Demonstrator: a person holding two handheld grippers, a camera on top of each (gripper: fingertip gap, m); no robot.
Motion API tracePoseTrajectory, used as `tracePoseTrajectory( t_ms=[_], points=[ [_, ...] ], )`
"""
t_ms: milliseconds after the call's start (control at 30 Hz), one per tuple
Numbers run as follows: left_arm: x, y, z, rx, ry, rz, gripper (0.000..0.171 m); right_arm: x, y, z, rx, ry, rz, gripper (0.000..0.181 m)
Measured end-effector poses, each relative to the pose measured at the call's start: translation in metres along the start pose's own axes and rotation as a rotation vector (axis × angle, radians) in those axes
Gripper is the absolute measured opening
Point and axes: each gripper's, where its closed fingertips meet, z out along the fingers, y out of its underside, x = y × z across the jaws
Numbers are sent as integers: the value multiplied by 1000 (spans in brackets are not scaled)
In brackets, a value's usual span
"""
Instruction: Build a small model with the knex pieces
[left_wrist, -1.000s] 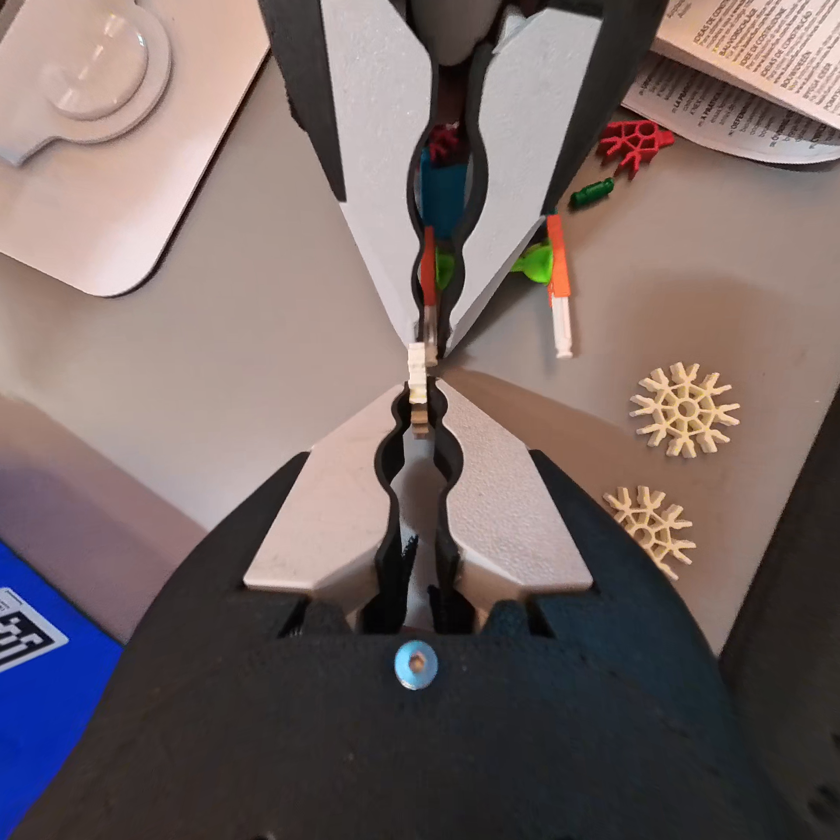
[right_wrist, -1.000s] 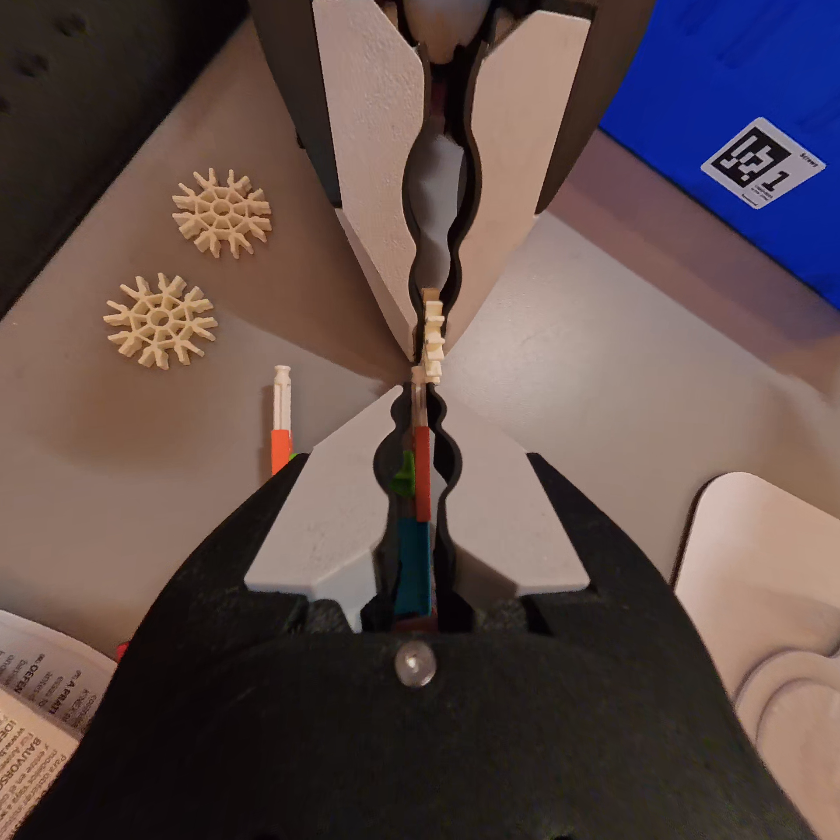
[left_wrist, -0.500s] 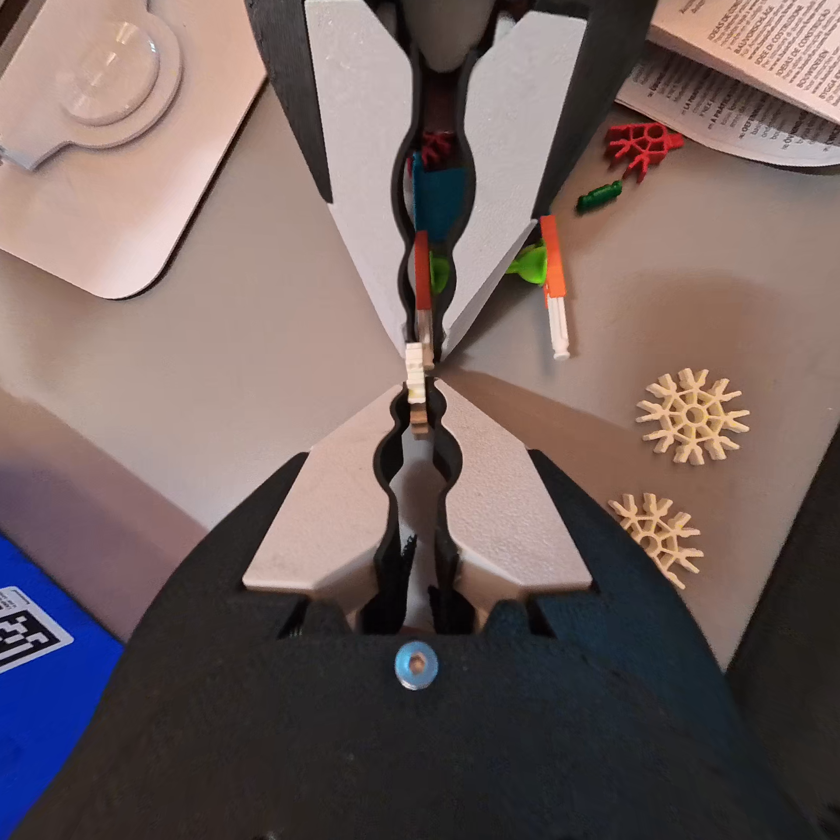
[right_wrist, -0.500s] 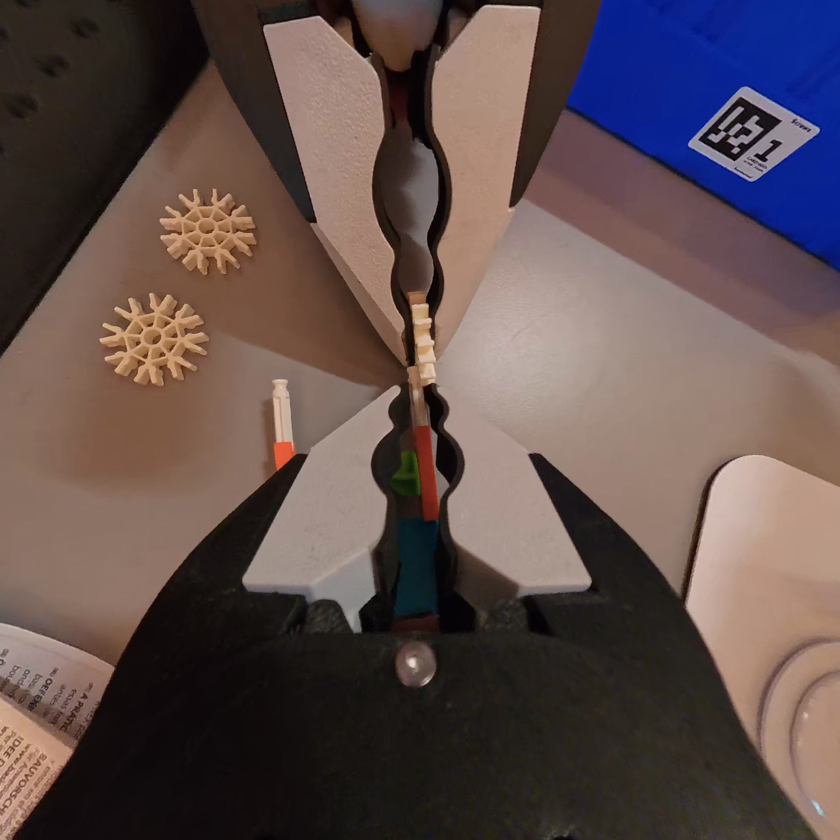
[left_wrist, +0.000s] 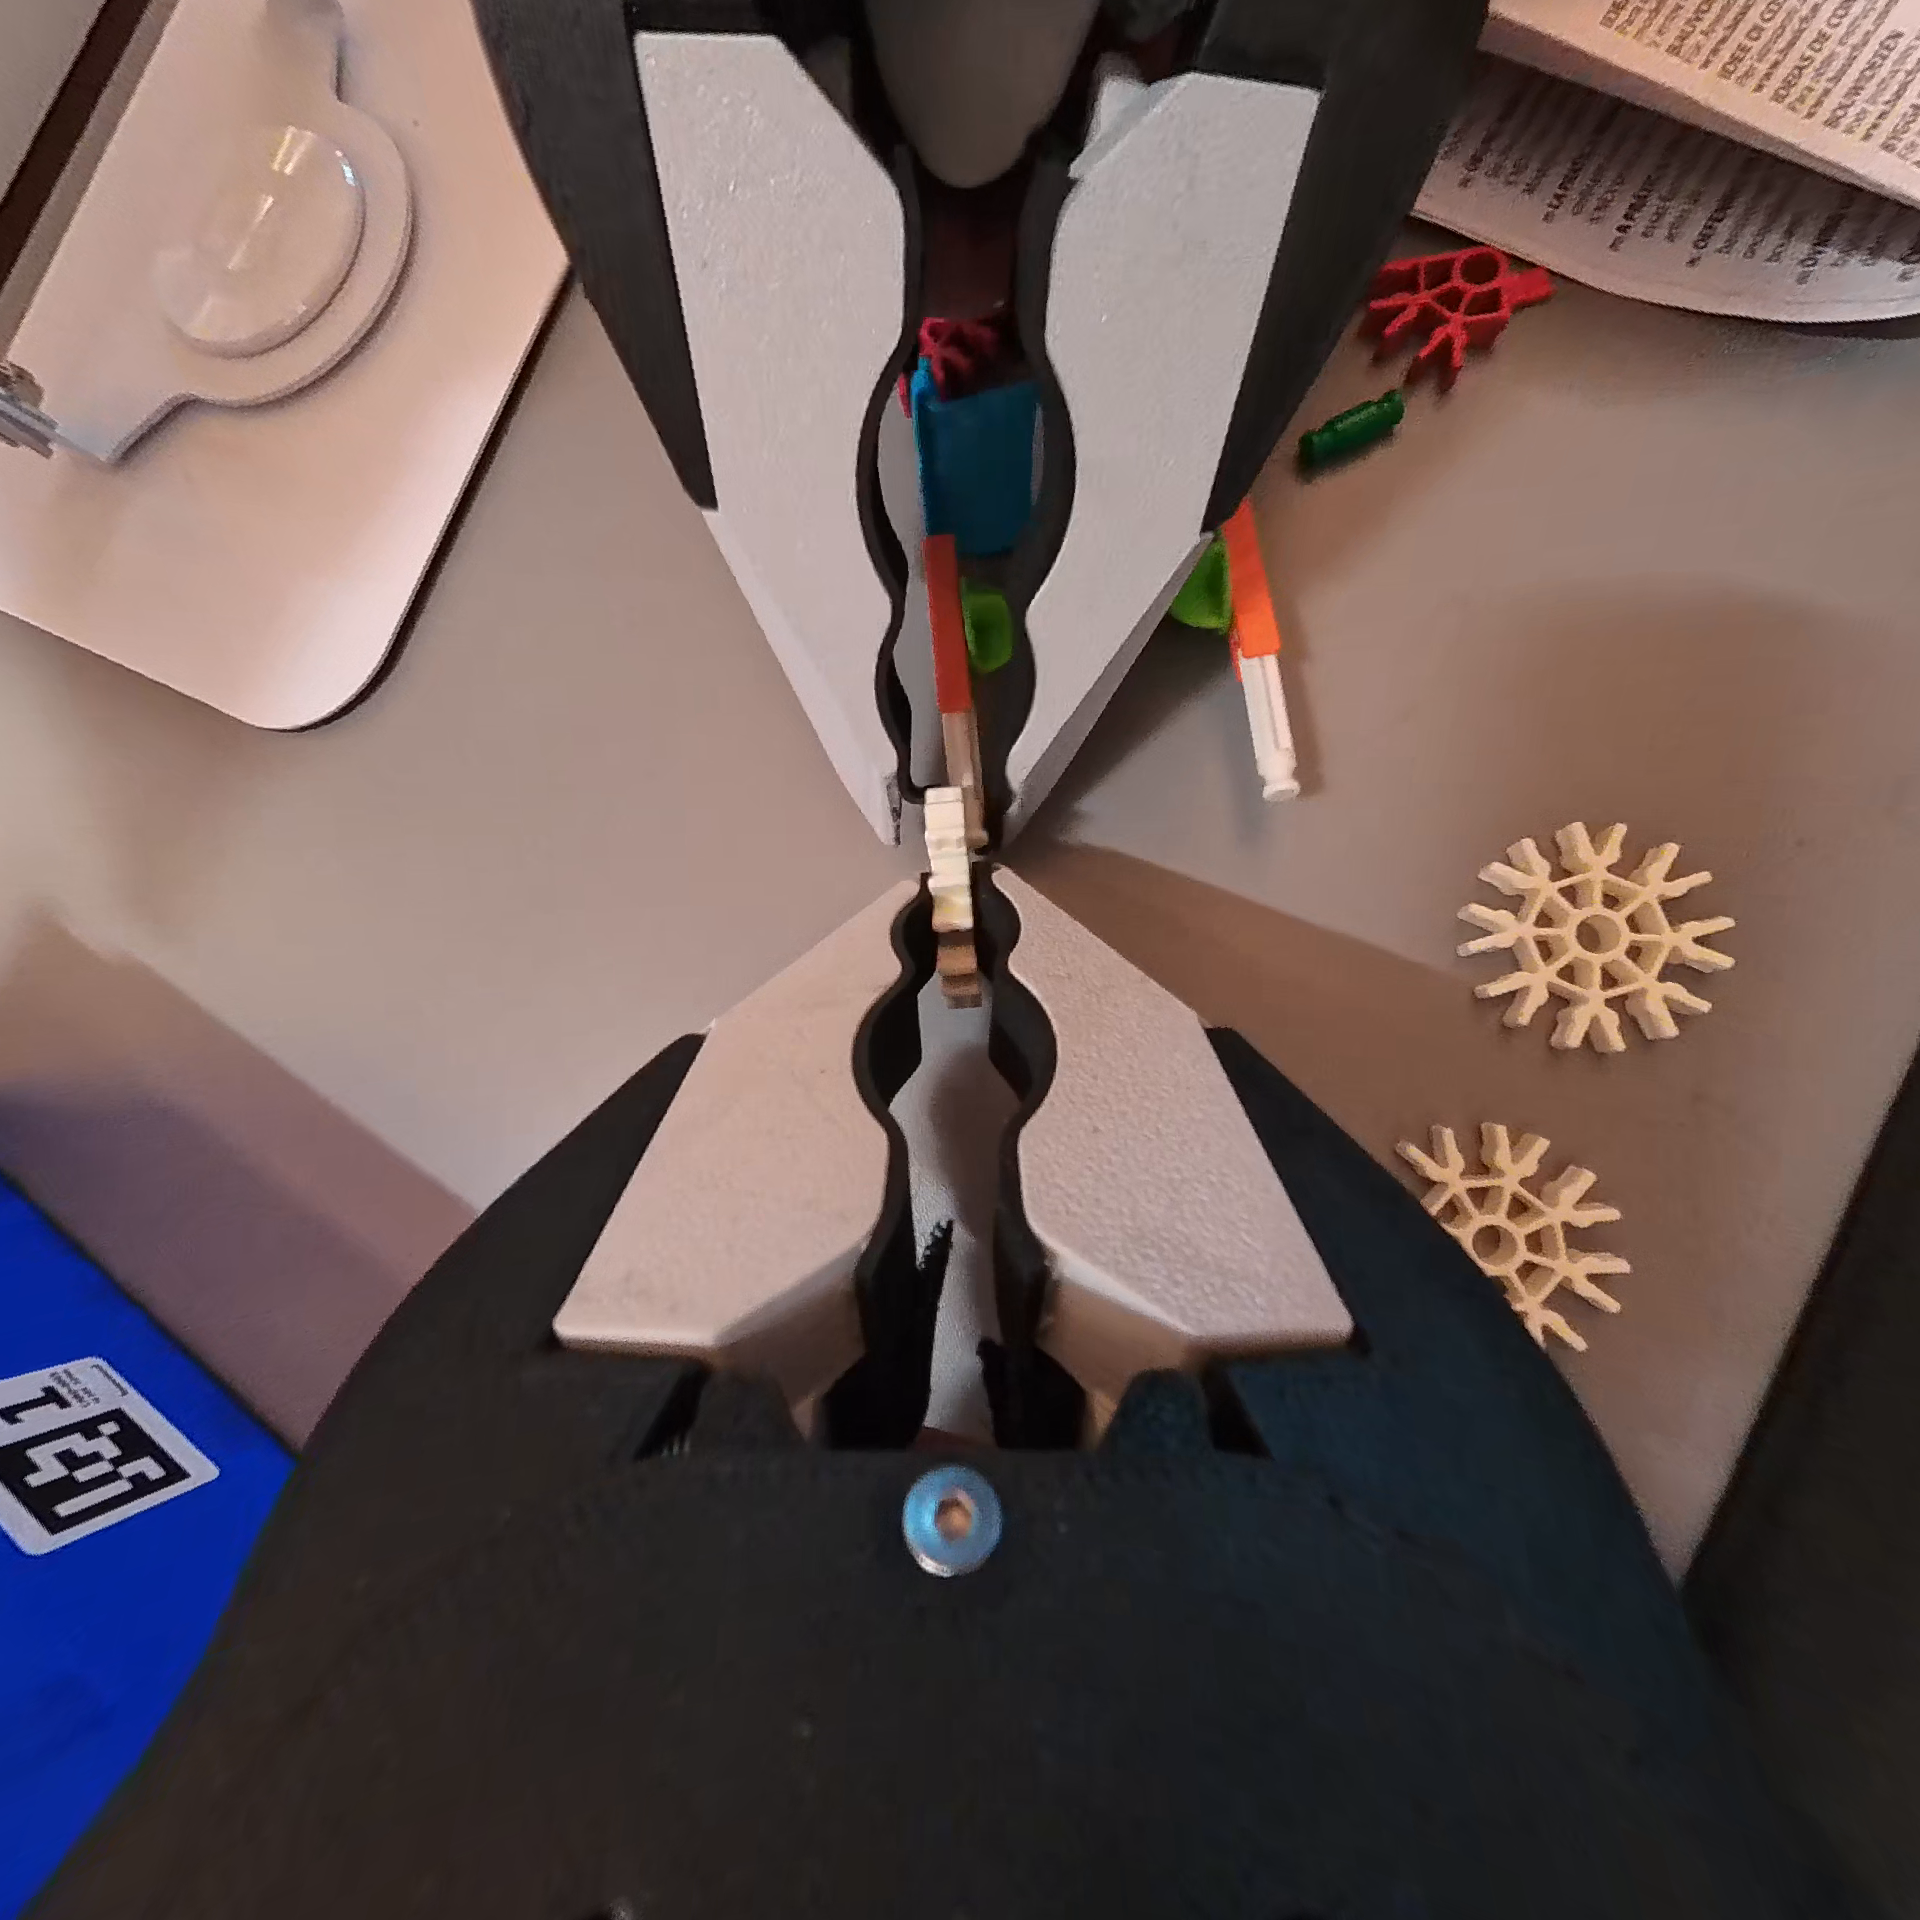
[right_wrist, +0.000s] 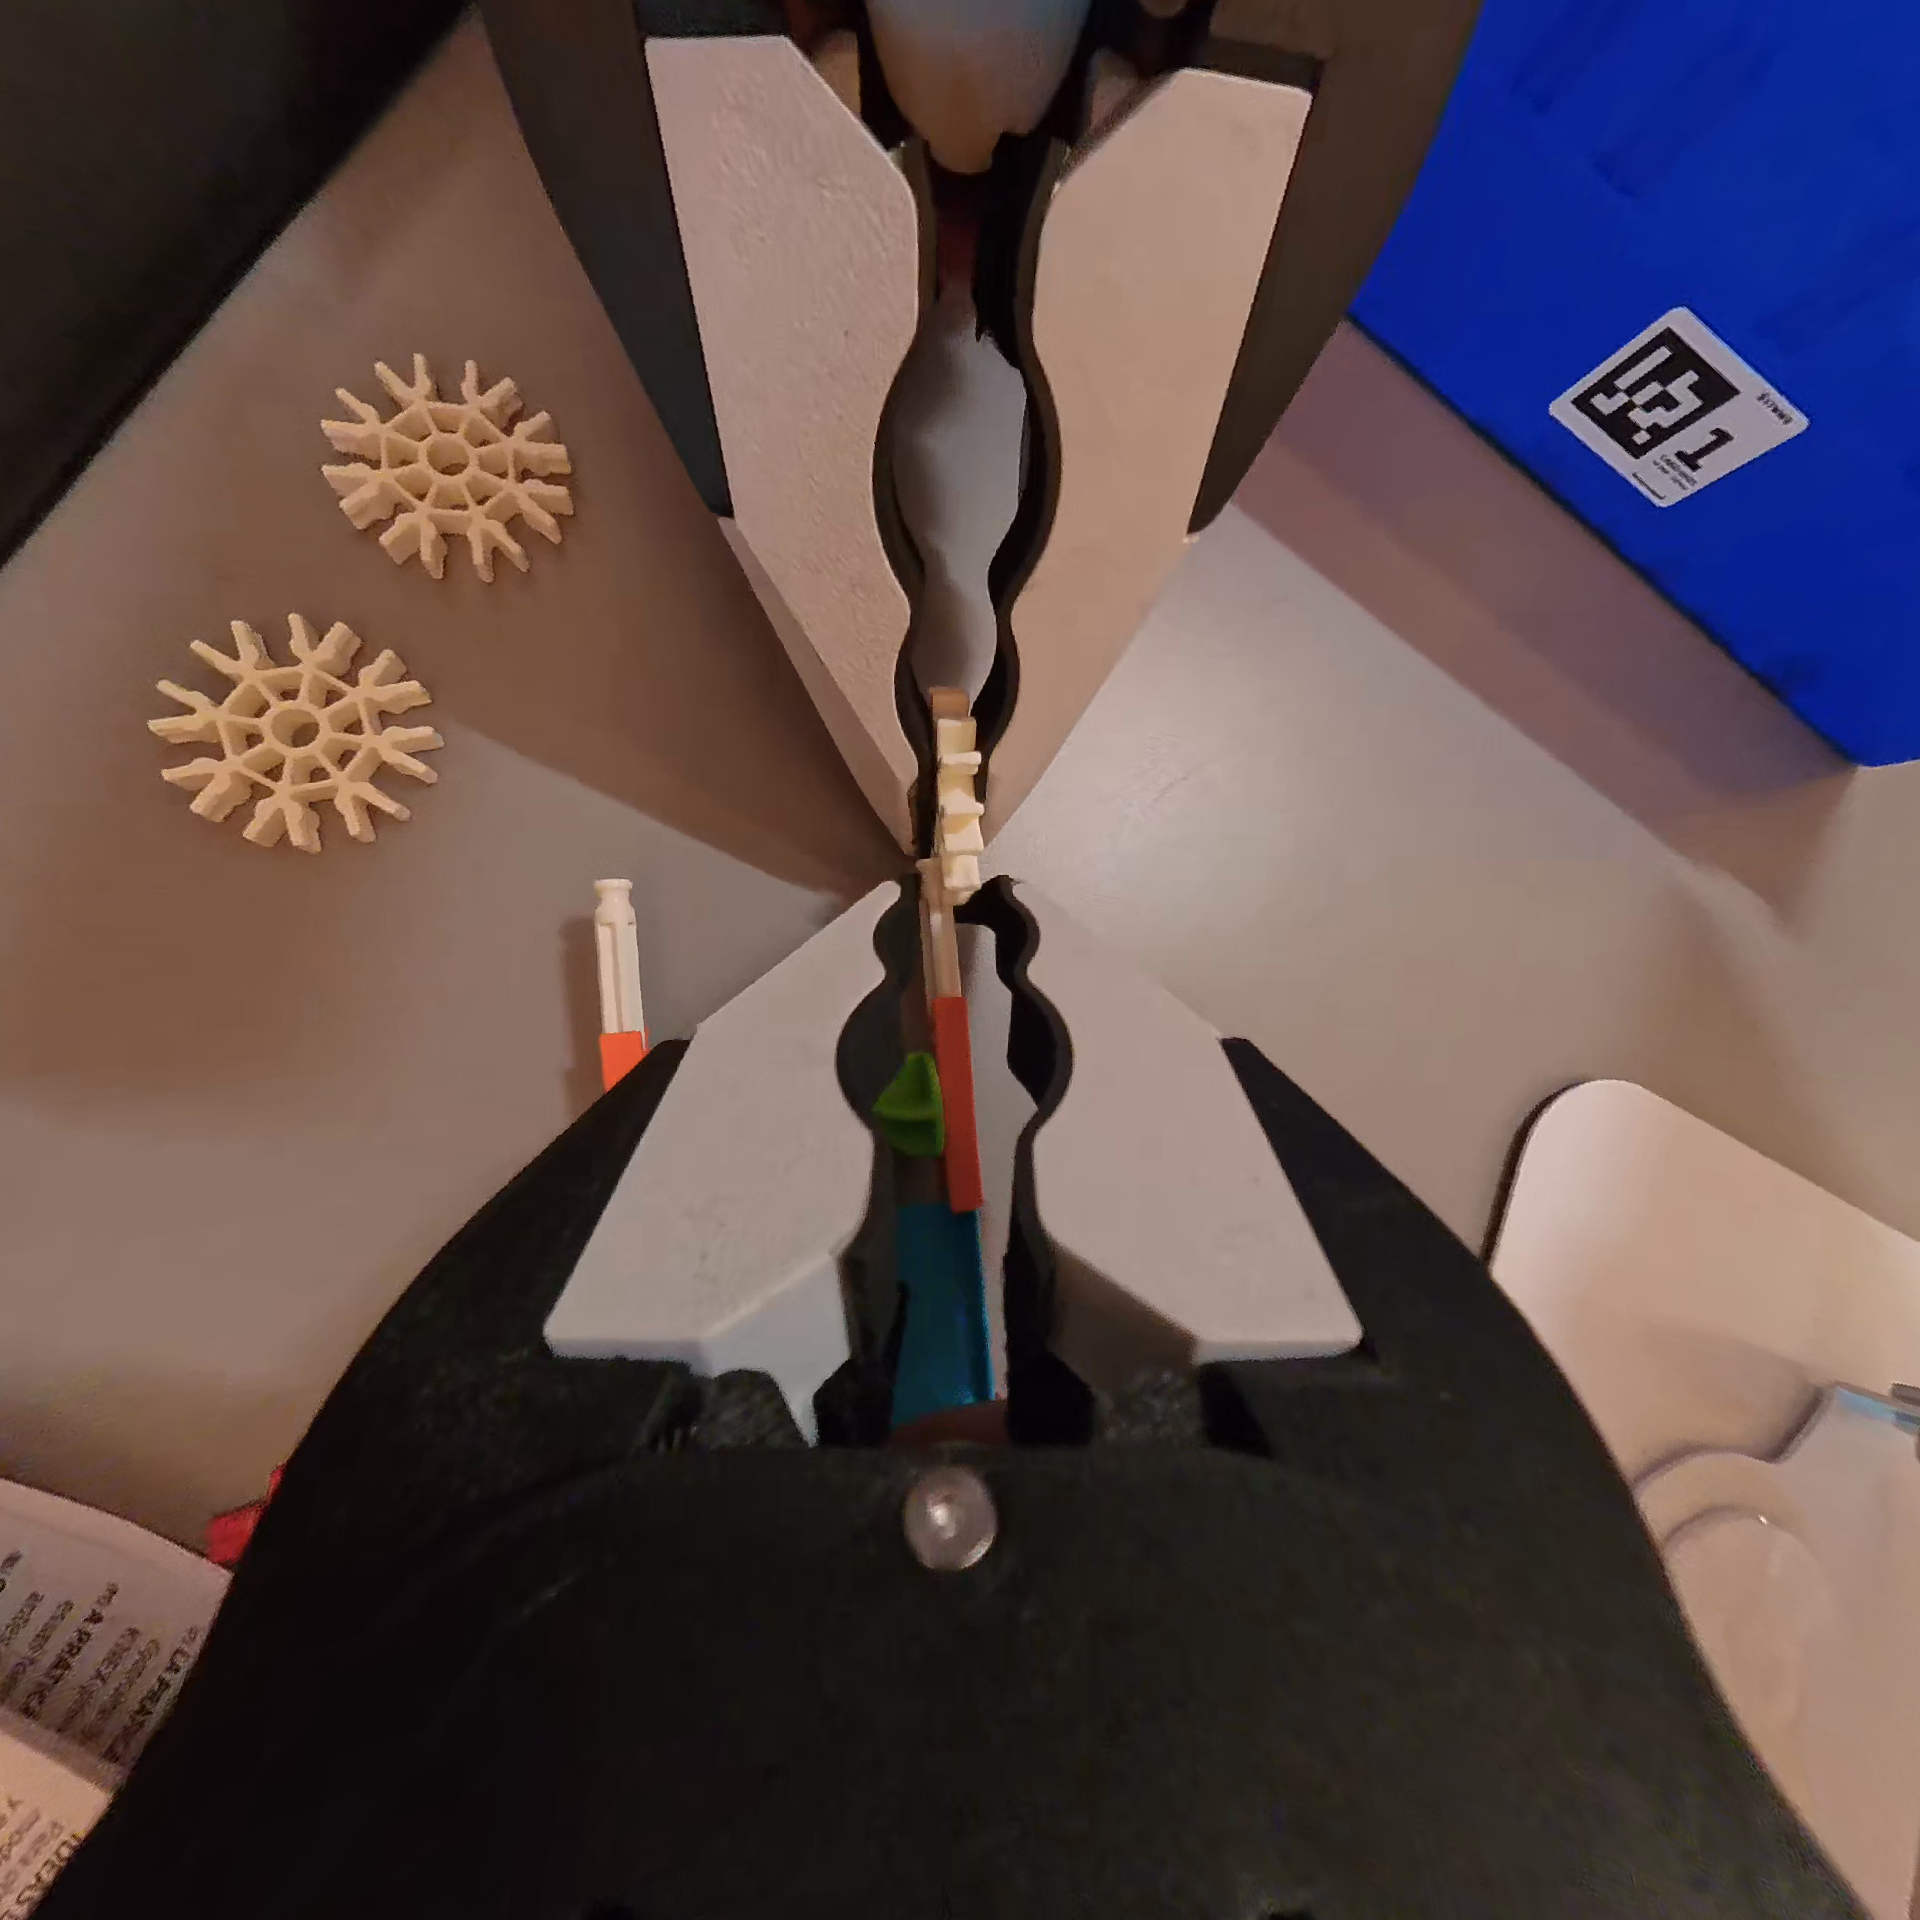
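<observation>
Left gripper (left_wrist: 958, 914), textured grey fingers, jaws clamped on a cream toothed wheel (left_wrist: 954, 894) held edge-on. Tip to tip at 12 o'clock, the right gripper (right_wrist: 951, 914) pinches a white-and-orange rod (right_wrist: 954, 1049) touching that wheel; green and blue pieces sit behind. At 3 o'clock, two cream snowflake wheels (left_wrist: 1595, 935) lie flat on the smooth grey table (left_wrist: 364, 883). Blue box (right_wrist: 1714, 260) carries a square-coded sticker.

White sticker (right_wrist: 1678, 407) with black square code on blue box (right_wrist: 1662, 260), upper right. Printed booklet pages (left_wrist: 1714, 156), upper right, left wrist view.
</observation>
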Motion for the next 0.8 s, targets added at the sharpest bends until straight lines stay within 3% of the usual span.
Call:
tracePoseTrajectory(
  t_ms=[400,800],
  points=[
    [-2,-1,1,-20,-48,67,3,1,1,1,-44,-13,44,4],
    [-5,-1,1,33,-43,2,3,6,-2,4,-6,-29,165,2]
  ],
)
